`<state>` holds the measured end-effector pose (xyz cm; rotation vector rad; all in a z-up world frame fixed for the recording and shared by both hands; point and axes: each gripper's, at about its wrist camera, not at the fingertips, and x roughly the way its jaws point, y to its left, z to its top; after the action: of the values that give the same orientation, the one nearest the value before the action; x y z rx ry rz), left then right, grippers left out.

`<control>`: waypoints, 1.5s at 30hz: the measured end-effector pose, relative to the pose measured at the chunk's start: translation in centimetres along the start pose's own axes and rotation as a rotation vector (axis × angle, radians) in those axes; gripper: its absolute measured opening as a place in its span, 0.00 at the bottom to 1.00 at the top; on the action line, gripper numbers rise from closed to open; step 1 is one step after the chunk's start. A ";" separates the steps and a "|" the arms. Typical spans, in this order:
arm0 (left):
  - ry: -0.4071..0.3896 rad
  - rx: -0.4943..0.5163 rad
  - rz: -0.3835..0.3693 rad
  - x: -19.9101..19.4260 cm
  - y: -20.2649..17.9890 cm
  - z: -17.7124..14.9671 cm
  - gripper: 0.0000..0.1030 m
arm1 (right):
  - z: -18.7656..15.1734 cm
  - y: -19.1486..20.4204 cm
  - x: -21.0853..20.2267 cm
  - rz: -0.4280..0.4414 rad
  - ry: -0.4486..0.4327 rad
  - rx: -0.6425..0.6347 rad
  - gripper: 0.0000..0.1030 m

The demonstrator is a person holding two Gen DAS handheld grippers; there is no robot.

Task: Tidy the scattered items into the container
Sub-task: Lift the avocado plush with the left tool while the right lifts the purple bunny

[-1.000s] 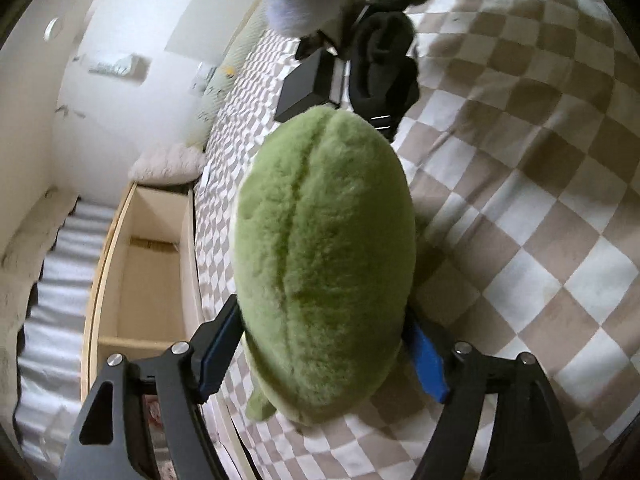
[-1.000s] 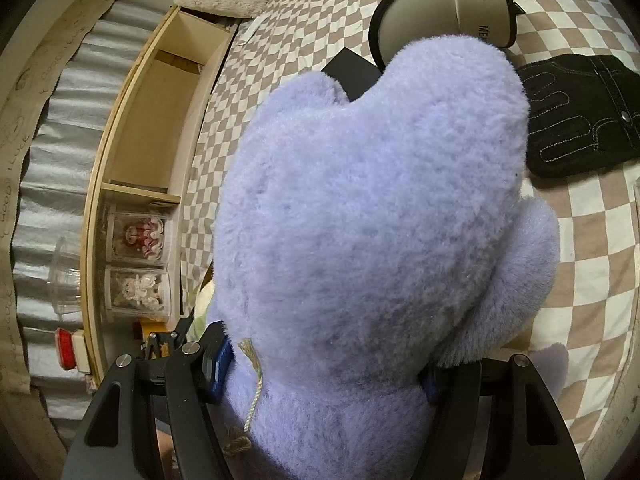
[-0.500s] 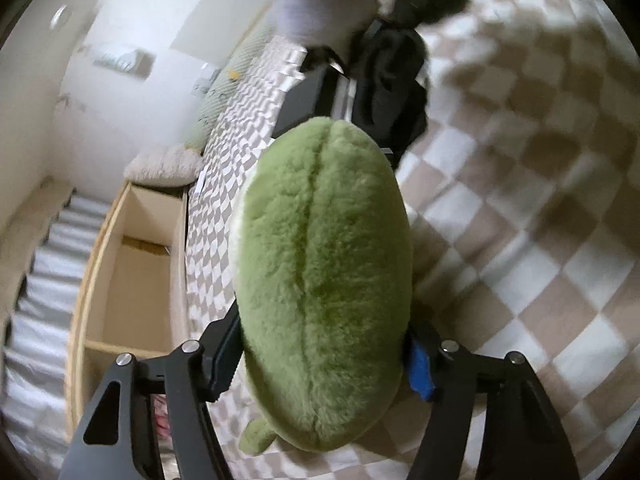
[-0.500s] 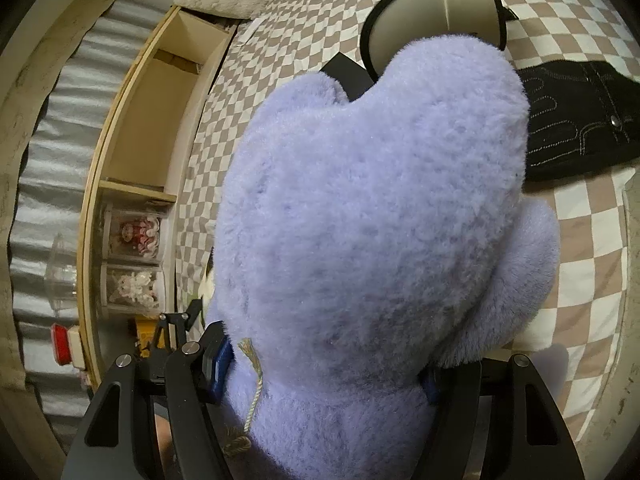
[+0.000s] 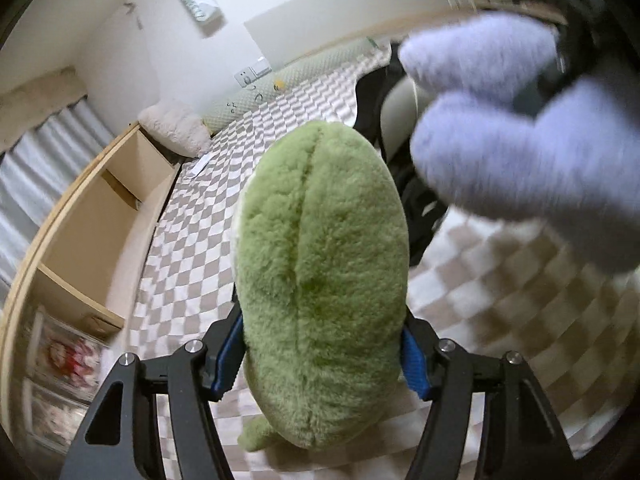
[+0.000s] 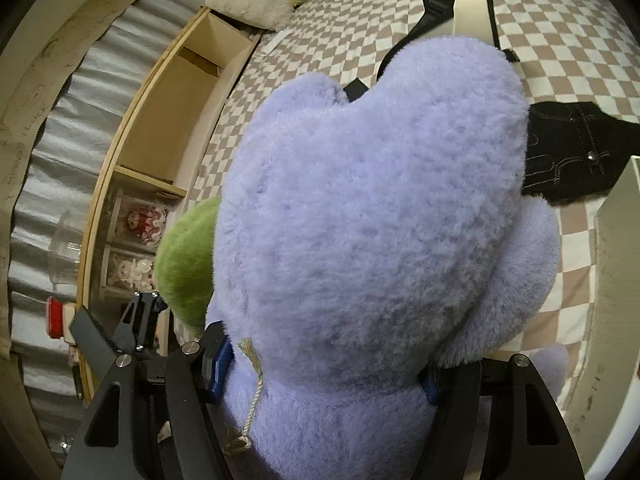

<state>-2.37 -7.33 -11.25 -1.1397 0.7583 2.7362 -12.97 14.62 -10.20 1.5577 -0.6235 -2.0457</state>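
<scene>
My left gripper (image 5: 322, 356) is shut on a green plush toy (image 5: 320, 280), held above the checkered bed; the toy fills the middle of the left wrist view. My right gripper (image 6: 326, 364) is shut on a lavender plush toy (image 6: 368, 216) that fills the right wrist view. The lavender plush also shows at the upper right of the left wrist view (image 5: 520, 140). The green plush (image 6: 188, 264) and the left gripper's frame (image 6: 120, 332) show at the lower left of the right wrist view. A white container wall (image 6: 616, 280) stands at the right edge.
A checkered bedspread (image 5: 192, 240) lies below. A beige bag with black straps (image 6: 472, 12) and a black denim garment (image 6: 576, 148) lie on it. A wooden shelf (image 6: 160, 128) with display boxes (image 6: 140, 224) runs along the bed's left side, by a grey curtain (image 6: 48, 184).
The left gripper has swung with the green plush, so the lavender plush now looms at its upper right. The right gripper has lifted and turned; the green plush and container wall came into its view.
</scene>
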 end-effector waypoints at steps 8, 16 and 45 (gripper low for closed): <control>-0.085 -0.110 -0.066 -4.0 -0.1 3.9 0.64 | -0.6 -1.0 -4.0 -0.016 -0.079 -0.010 0.68; -0.199 -0.141 -0.126 -7.5 -2.4 8.2 0.64 | -1.6 -3.3 -10.2 -0.012 -0.202 0.018 0.68; -0.427 -0.040 -0.454 -12.6 -15.6 19.8 0.64 | -7.6 -18.4 -24.0 -0.676 -0.420 0.207 0.68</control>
<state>-2.08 17.05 2.83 -0.5956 0.3374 2.4741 -2.08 43.48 -5.71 1.6077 -0.5043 -2.9449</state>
